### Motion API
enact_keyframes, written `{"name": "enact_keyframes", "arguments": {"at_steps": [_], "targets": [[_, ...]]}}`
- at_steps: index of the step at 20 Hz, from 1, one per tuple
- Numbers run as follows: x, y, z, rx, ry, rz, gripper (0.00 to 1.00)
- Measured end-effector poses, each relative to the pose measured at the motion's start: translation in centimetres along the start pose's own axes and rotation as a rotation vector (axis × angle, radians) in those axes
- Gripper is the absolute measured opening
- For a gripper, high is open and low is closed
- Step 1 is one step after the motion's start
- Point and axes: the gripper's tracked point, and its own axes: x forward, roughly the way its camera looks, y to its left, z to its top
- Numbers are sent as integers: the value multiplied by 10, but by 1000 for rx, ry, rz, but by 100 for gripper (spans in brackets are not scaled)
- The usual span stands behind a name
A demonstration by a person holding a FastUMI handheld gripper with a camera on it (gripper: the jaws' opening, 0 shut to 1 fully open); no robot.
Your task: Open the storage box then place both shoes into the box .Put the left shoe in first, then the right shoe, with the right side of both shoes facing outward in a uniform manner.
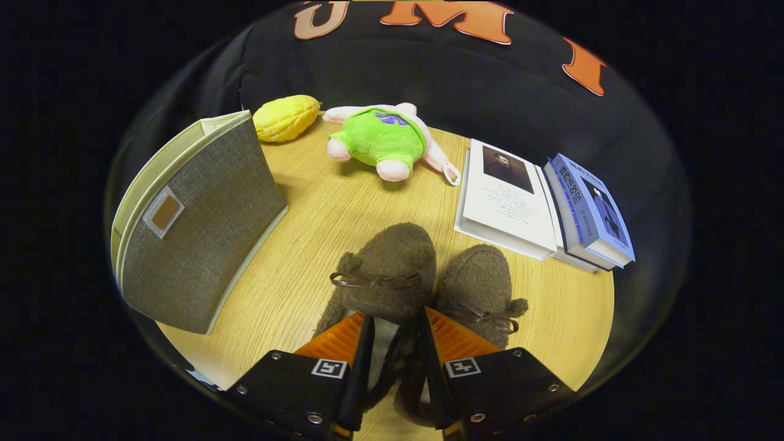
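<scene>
My gripper (395, 324) pinching rim of soft fuzzy brown slipper (386, 269) (light, floppy); collar best hold, grey fabric storage box (202, 226) beside.

No writing can be read.
Beyond the jaws, print on the white book (508, 205) and the blue book (591, 211) is too small; the gripper (395, 324), its fingers straddling a shoe (386, 269), bears square markers.

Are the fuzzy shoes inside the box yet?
No. Both shoes sit on the table, beside the box; the gripper straddles one.
</scene>
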Motion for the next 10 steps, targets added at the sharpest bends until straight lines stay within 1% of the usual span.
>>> {"name": "enact_keyframes", "arguments": {"at_steps": [2, 3, 4, 5, 6, 10], "targets": [[7, -6, -4, 2, 30, -40, 42], [10, -10, -7, 20, 34, -55, 39], [14, -11, -7, 41, 47, -53, 33], [19, -12, -10, 68, 62, -44, 28], [25, -10, -12, 98, 80, -22, 26], [32, -8, -10, 285, 121, 29, 19]]}}
